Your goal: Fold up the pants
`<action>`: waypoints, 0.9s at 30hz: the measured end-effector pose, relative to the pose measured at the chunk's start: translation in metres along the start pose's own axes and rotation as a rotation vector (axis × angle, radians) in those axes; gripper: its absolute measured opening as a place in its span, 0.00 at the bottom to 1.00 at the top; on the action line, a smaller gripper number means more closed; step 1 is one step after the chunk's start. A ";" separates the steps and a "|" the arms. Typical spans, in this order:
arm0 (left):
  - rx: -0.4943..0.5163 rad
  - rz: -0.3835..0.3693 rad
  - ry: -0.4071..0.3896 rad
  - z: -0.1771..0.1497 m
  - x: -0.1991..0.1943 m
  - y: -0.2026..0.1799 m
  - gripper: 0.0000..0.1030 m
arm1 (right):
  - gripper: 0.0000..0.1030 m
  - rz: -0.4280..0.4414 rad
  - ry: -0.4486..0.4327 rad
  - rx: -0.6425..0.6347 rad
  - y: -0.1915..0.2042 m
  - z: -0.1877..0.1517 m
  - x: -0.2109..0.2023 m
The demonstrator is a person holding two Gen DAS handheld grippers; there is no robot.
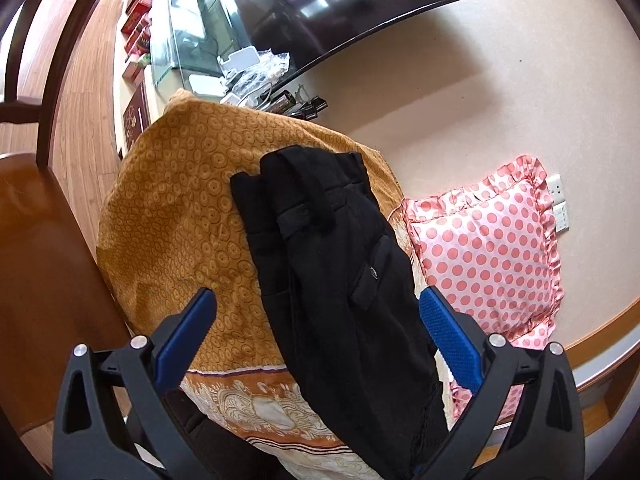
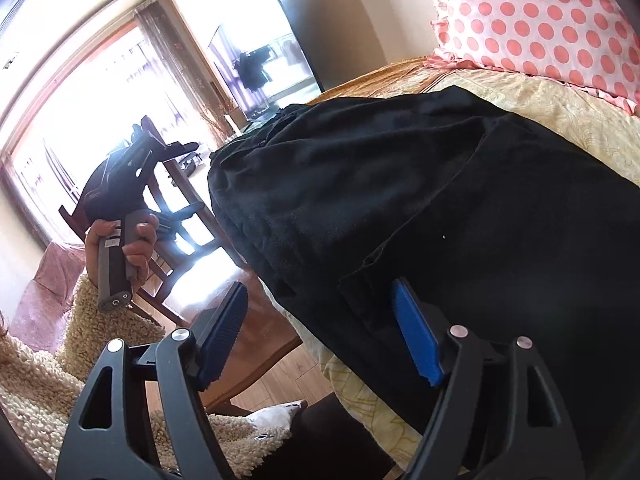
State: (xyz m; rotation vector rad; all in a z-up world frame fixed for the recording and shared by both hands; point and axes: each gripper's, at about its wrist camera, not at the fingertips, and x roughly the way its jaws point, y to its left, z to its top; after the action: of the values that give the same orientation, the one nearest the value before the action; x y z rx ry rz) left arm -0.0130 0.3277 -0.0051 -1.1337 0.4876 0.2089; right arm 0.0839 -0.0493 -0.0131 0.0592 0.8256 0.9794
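One pair of black pants, one dotted pillow.

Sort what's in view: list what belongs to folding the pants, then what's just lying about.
Belongs to the job:
black pants, lying on the bed
orange bedspread, the surface under them
left gripper, open
right gripper, open, nothing between its pads

Just lying about:
polka-dot pillow
television
glass tank
wooden chair

Your black plastic left gripper had blue ribbed pads and silver pivot screws; the matching right gripper too. Your sleeve was cream fleece.
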 end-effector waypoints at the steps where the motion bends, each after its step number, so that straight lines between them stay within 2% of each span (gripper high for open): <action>1: -0.021 -0.014 0.013 0.001 0.003 0.002 0.98 | 0.75 0.005 -0.001 0.001 0.000 -0.001 -0.001; 3: -0.046 -0.052 0.035 0.003 0.007 0.003 0.98 | 0.76 0.012 -0.003 -0.002 -0.002 -0.003 -0.004; 11: -0.042 -0.129 0.091 0.005 0.020 -0.007 0.98 | 0.84 0.014 -0.003 -0.032 0.002 -0.001 -0.003; 14: -0.045 -0.108 0.088 0.005 0.022 -0.009 0.98 | 0.84 0.018 -0.004 -0.033 0.001 -0.001 -0.002; 17: -0.040 -0.152 0.064 0.002 0.013 -0.014 0.98 | 0.84 0.023 -0.003 -0.034 0.000 0.000 -0.003; 21: 0.046 -0.167 0.043 0.001 0.007 -0.036 0.98 | 0.86 0.030 -0.005 -0.039 -0.001 0.000 -0.002; 26: -0.007 -0.158 0.047 0.003 0.017 -0.028 0.97 | 0.86 0.033 -0.008 -0.046 0.000 0.000 -0.002; 27: -0.025 -0.160 0.045 0.003 0.019 -0.025 0.94 | 0.86 0.033 -0.009 -0.046 0.000 0.000 -0.002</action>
State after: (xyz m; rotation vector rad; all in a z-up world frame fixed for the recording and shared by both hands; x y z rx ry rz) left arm 0.0142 0.3188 0.0074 -1.1976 0.4324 0.0507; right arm 0.0835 -0.0510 -0.0123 0.0376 0.7954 1.0284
